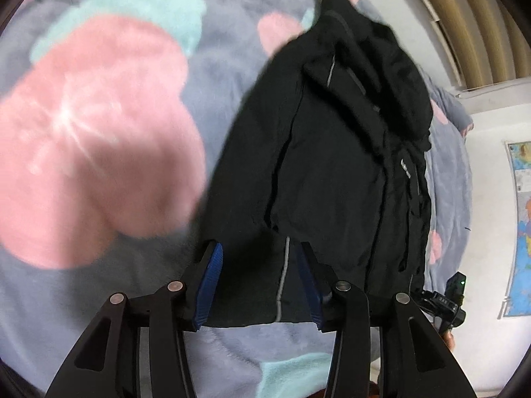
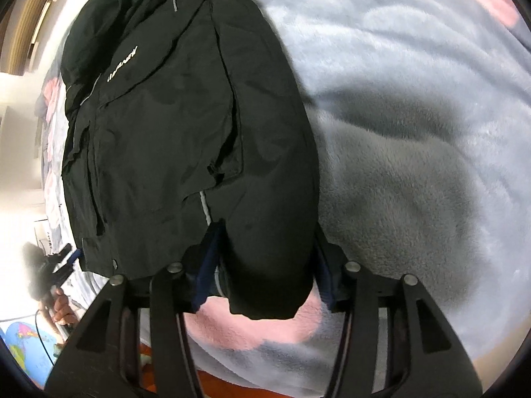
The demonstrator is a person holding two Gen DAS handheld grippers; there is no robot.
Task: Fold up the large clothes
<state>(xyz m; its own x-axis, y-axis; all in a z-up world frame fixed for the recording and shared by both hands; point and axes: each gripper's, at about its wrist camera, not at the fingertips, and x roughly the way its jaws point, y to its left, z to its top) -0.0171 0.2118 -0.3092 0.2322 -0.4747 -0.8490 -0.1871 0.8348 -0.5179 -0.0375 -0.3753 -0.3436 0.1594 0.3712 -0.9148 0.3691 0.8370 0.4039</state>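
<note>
The left gripper (image 1: pixel 259 255) is standing with its jaws wide apart, the blue pads (image 1: pixel 209 282) straddling the hem of the black jacket (image 1: pixel 332 165); whether they are pressing the cloth I cannot tell. The jacket is lying spread lengthwise on a fluffy grey blanket (image 1: pixel 225 83) with pink and mint patches, collar at the far end, a grey reflective stripe (image 1: pixel 283 275) running down between the pads. Farther right, a pale wall is carrying a coloured map (image 1: pixel 521 232).

The right gripper (image 2: pixel 265 235) is also holding its jaws wide open, with a rolled sleeve or side of the jacket (image 2: pixel 272 248) lying between the pads and hanging past them toward the camera. White lettering (image 2: pixel 122 64) is showing on the chest. The blanket (image 2: pixel 415 99) is stretching away to the right, its pale pile rumpled and shadowed
</note>
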